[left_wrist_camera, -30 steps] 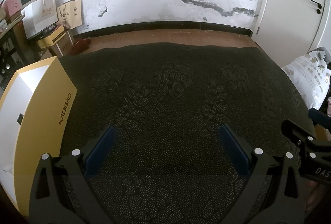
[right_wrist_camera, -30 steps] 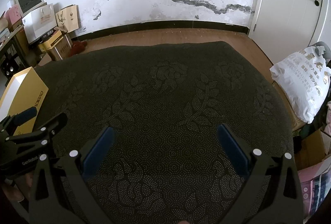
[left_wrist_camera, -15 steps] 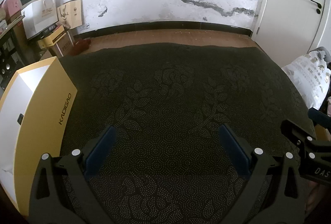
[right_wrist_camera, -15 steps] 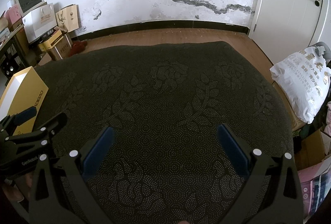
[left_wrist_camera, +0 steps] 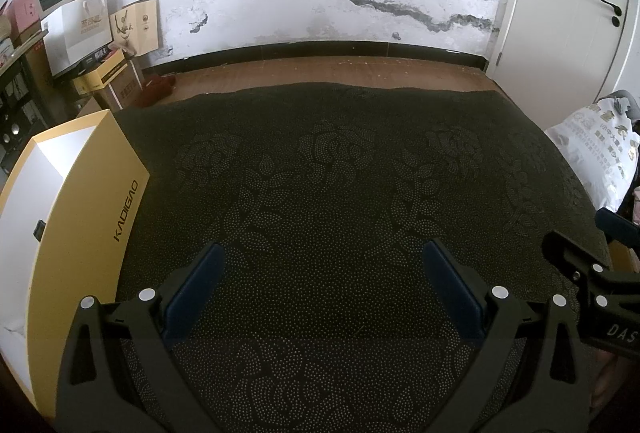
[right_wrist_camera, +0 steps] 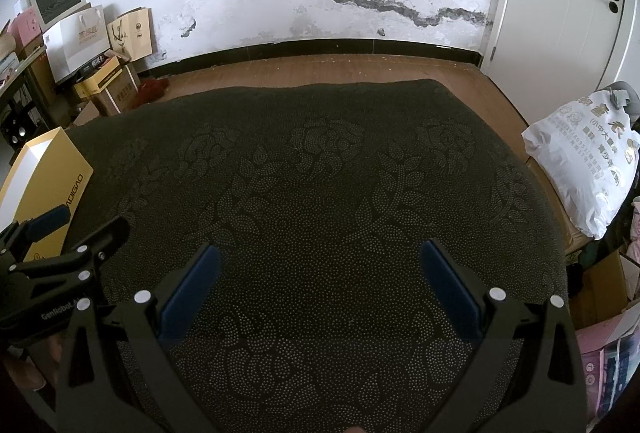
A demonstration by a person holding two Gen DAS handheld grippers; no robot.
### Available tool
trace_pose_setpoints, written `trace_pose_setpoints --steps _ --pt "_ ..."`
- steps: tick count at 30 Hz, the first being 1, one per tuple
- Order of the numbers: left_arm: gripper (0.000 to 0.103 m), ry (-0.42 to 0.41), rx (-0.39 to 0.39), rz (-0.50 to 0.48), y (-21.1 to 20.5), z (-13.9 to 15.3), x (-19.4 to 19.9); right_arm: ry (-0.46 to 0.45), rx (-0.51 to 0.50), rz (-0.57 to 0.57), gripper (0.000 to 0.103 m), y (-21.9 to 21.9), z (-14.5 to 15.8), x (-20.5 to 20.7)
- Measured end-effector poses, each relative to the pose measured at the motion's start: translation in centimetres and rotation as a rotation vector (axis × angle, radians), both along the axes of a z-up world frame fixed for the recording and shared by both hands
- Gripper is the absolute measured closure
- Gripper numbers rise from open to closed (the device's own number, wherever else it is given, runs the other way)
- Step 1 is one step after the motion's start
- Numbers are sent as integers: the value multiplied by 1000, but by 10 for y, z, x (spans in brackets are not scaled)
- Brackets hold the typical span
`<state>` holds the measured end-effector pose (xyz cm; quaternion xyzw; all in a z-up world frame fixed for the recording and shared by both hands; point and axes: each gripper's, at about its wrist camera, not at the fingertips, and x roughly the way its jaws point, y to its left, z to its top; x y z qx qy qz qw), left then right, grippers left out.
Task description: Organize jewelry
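Nothing is being changed since 1 second ago: the left gripper and right gripper are still being held with jaws wide apart, empty, over the dark cloth. No jewelry is being shown. The yellow box, at 9 o'clock, is being shown fully only by the left view; the white bag by the right.

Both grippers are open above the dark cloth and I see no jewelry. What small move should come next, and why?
Probably swing the left gripper toward the yellow box at its left. It is the only container on the dark cloth, no jewelry shows, and both the left and right gripper hold nothing.
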<state>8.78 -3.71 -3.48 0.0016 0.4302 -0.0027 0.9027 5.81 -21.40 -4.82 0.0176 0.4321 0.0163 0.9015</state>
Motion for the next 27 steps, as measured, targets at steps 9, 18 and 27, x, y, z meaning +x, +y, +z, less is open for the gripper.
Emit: trace_pose_setpoints --steps 9,18,27 --pt "6 -1 1 -1 1 0 -1 0 0 1 6 0 0 0" --pt "6 0 -1 -1 0 1 0 1 -2 4 6 -2 -1 1" --pt "6 -4 -5 -7 0 1 -2 2 -1 3 6 -2 -1 1"
